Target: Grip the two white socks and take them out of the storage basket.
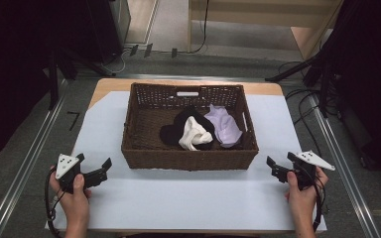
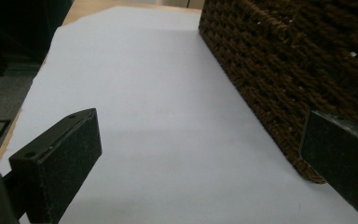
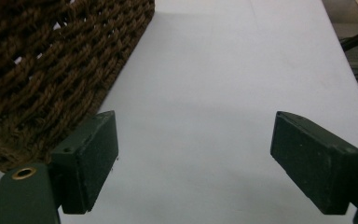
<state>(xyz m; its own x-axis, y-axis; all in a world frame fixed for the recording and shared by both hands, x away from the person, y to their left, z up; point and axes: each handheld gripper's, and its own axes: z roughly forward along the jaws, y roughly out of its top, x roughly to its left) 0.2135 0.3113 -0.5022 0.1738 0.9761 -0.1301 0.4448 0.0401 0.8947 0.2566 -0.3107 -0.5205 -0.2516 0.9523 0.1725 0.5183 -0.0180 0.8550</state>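
Note:
A dark brown wicker basket (image 1: 188, 157) stands in the middle of the white table sheet (image 1: 178, 198). Inside it lie a black garment (image 1: 174, 133), a cream-white one (image 1: 194, 133) and a pale lilac one (image 1: 224, 126). My left gripper (image 1: 95, 171) rests near the basket's front left corner, open, with nothing between its jaws; its own view has the basket wall (image 2: 289, 70) on the right. My right gripper (image 1: 277, 168) sits off the front right corner, open and empty, with the basket wall (image 3: 51, 70) at the left of its view.
The wooden table edge (image 1: 114, 84) shows beyond the sheet at the back. Metal rails (image 1: 30, 158) run along both sides of the table. Cables (image 1: 302, 106) and dark stands crowd the floor at the right.

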